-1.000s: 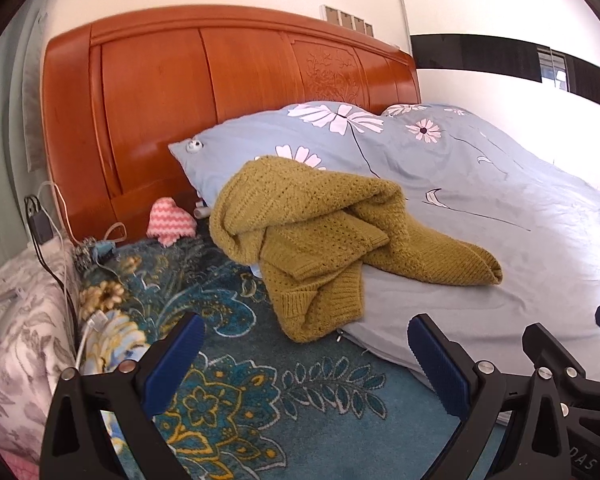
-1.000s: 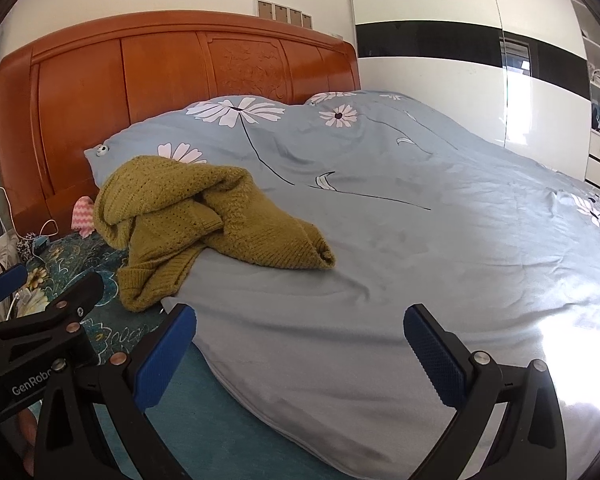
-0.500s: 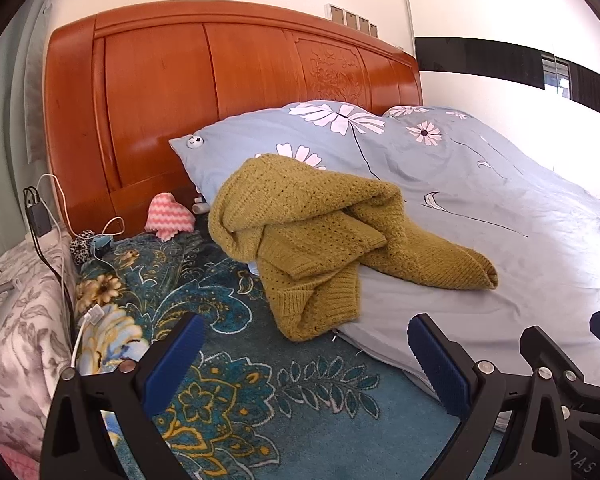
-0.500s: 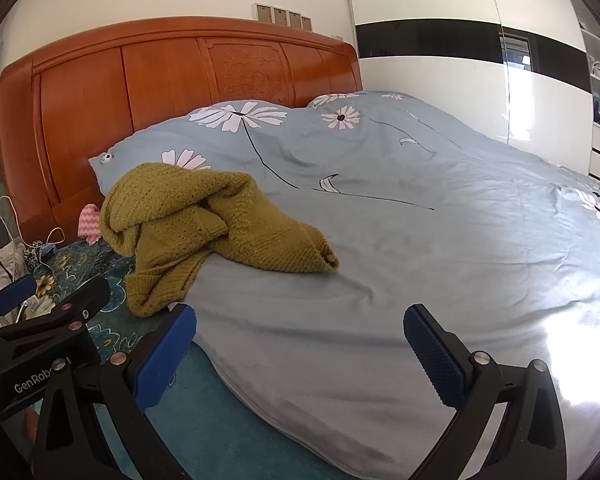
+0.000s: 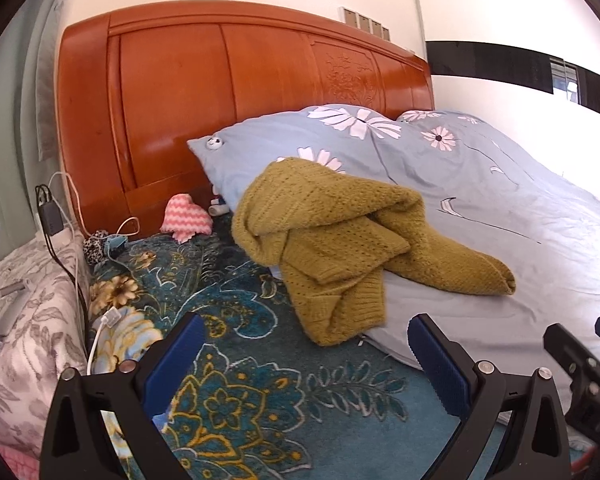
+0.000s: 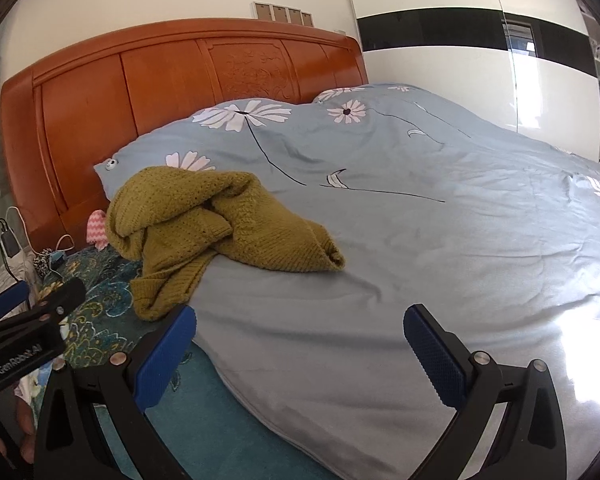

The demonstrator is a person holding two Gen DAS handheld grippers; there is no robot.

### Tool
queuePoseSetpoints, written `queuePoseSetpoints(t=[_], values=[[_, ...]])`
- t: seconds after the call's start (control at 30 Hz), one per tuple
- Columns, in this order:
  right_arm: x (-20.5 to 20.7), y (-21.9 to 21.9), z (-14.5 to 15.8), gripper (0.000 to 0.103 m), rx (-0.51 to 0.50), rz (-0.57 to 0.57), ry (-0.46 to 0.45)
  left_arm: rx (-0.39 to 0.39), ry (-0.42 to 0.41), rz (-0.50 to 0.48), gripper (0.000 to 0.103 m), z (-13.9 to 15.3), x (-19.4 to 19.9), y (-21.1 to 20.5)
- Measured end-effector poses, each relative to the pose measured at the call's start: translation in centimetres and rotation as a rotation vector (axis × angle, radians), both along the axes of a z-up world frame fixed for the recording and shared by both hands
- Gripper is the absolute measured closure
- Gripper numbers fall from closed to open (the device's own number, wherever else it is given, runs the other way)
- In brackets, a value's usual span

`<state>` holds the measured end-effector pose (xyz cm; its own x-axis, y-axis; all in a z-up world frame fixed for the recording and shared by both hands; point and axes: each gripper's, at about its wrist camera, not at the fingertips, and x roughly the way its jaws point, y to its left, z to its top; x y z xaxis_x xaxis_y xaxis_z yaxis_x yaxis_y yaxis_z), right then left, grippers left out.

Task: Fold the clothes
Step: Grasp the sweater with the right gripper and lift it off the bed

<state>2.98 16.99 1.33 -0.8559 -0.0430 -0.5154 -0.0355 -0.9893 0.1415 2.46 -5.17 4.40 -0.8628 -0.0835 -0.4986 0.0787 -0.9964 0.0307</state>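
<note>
Loosely crumpled olive knit sweater, unfolded

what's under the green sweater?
The olive-green sweater lies bunched mostly on the blue floral duvet; its lower end hangs onto the teal patterned sheet. Anything beneath the heap is hidden.

A bed with an orange wooden headboard is covered by a pale blue, flower-printed duvet, beside which a teal floral blanket is spread. A crumpled olive knitted sweater is draped across both, near the headboard. A pink zigzag cloth is seen at the headboard's foot.
</note>
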Motion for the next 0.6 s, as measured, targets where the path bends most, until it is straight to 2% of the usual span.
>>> queuePoseSetpoints(t=[0.13, 0.23, 0.3, 0.4, 0.47, 0.53, 0.57, 0.6], values=[[-4.5, 0.0, -0.8, 0.000, -0.003, 0.057, -0.054, 0.082, -0.035, 0.024, 0.000, -1.2, -0.7, -2.4], [-9.8, -0.2, -2.1, 0.000, 0.004, 0.114, -0.144, 0.141, -0.050, 0.033, 0.000, -1.7, -1.1, -3.7], [-12.7, 0.2, -2.7, 0.001, 0.007, 0.094, -0.190, 0.164, -0.054, 0.036, 0.000, -1.9, -1.2, -4.2], [-15.7, 1.8, -2.7, 0.004, 0.024, 0.007, -0.198, 0.182, -0.047, 0.052, 0.000, -1.8, -1.2, -4.4], [-17.4, 2.9, -3.3, 0.016, -0.065, 0.024, -0.259, 0.209, -0.035, 0.038, 0.000, -1.5, -1.1, -4.3], [-18.1, 3.4, -4.1, 0.048, -0.176, 0.080, -0.314, 0.231, -0.024, 0.024, 0.000, -1.2, -1.0, -4.1], [-18.0, 3.1, -4.3, 0.050, -0.176, 0.086, -0.325, 0.232, -0.022, 0.022, 0.000, -1.1, -0.9, -4.0], [-17.9, 2.9, -4.4, 0.058, -0.175, 0.092, -0.336, 0.233, -0.020, 0.020, 0.000, -0.9, -0.8, -3.8]])
